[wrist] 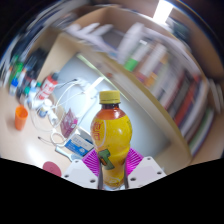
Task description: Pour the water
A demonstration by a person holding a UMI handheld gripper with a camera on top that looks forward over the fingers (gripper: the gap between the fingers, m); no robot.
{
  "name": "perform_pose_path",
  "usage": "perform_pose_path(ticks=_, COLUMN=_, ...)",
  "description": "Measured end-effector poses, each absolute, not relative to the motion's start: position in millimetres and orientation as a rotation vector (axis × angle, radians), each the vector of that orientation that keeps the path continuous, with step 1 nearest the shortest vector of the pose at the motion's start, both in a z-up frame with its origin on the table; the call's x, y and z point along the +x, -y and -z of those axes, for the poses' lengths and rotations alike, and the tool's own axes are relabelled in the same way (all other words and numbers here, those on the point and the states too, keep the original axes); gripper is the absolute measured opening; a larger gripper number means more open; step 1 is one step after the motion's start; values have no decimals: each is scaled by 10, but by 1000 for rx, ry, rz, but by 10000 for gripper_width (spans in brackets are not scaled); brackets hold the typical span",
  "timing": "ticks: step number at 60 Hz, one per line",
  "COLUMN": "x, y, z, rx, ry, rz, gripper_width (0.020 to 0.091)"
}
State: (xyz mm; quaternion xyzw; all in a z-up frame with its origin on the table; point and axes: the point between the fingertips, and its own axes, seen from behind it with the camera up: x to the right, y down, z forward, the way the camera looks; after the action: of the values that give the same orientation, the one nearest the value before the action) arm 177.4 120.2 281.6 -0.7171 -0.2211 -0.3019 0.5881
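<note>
A clear bottle (111, 135) of yellow-orange drink with a yellow cap and a red label stands upright between my fingers. My gripper (111, 168) is shut on the bottle's lower body, with the magenta pads (92, 160) pressing on both sides. The bottle is lifted and the view is tilted. An orange cup (21, 116) stands on the white table (85, 95) well beyond the fingers, off to the left. The bottle's base is hidden between the fingers.
A blue and white packet (78, 146) and a small pink box (68, 123) lie on the table just behind the bottle. White cables (62, 98) and several bottles (30, 85) sit further back. Bookshelves (160, 65) fill the wall behind.
</note>
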Motion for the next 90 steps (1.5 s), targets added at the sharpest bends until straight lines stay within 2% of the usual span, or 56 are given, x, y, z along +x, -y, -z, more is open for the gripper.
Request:
perform_pose_path(ticks=7, x=968, y=-1721, z=-2741, rx=-1520, ry=978, rz=1017, gripper_width=289)
perform_pose_path(ticks=16, x=93, y=-2179, z=-2292, rx=-1246, ry=1437, rz=1346, gripper_width=284)
perform_pose_path(ticks=21, x=-172, y=-2284, z=-2261, rx=-1052, ry=1617, rz=1530, gripper_width=291)
perform_pose_path(ticks=26, x=-380, y=-2378, z=-2252, rx=-877, ry=1757, rz=1660, gripper_width=293)
perform_pose_path(ticks=34, x=-559, y=-2370, z=-2121, rx=-771, ry=1918, rz=1703, gripper_width=293)
perform_pose_path(ticks=47, x=-560, y=-2352, z=-2085, rx=-791, ry=1964, rz=1710, gripper_width=291)
perform_pose_path(ticks=51, x=-539, y=-2371, z=-2123, rx=-871, ry=1916, rz=1658, gripper_width=290)
perform_pose_path(ticks=54, x=-472, y=-2389, z=-2195, rx=-1044, ry=1784, rz=1568, gripper_width=290)
perform_pose_path(ticks=57, x=-379, y=-2396, z=-2319, rx=-1249, ry=1557, rz=1415, gripper_width=287)
perform_pose_path(ticks=58, x=-349, y=-2395, z=-2363, rx=-1315, ry=1470, rz=1358, gripper_width=329)
perform_pose_path(ticks=59, x=-319, y=-2386, z=-2425, rx=-1380, ry=1396, rz=1293, gripper_width=294)
perform_pose_path(ticks=61, x=-312, y=-2353, z=-2458, rx=-1485, ry=1232, rz=1128, gripper_width=304)
perform_pose_path(ticks=62, x=-317, y=-2332, z=-2469, rx=-1528, ry=1152, rz=1036, gripper_width=346)
perform_pose_path(ticks=63, x=-307, y=-2302, z=-2482, rx=-1566, ry=1069, rz=947, gripper_width=360)
perform_pose_path(ticks=64, x=-289, y=-2275, z=-2499, rx=-1597, ry=984, rz=864, gripper_width=325)
perform_pose_path(ticks=66, x=-282, y=-2213, z=-2496, rx=-1636, ry=810, rz=702, gripper_width=328)
perform_pose_path(ticks=71, x=-51, y=-2015, z=-2512, rx=-1689, ry=478, rz=336, gripper_width=362)
perform_pose_path(ticks=72, x=18, y=-1972, z=-2475, rx=-1695, ry=409, rz=281, gripper_width=335)
perform_pose_path(ticks=73, x=47, y=-1928, z=-2374, rx=-1684, ry=328, rz=234, gripper_width=368)
perform_pose_path(ticks=79, x=474, y=-1796, z=-1988, rx=-1742, ry=114, rz=1, gripper_width=377)
perform_pose_path(ticks=82, x=621, y=-1765, z=-1702, rx=-1776, ry=65, rz=-66, gripper_width=375)
perform_pose_path(ticks=85, x=715, y=-1633, z=-1278, rx=-1792, ry=1, rz=-89, gripper_width=376)
perform_pose_path(ticks=90, x=939, y=-1703, z=-1065, rx=-1816, ry=20, rz=-88, gripper_width=378)
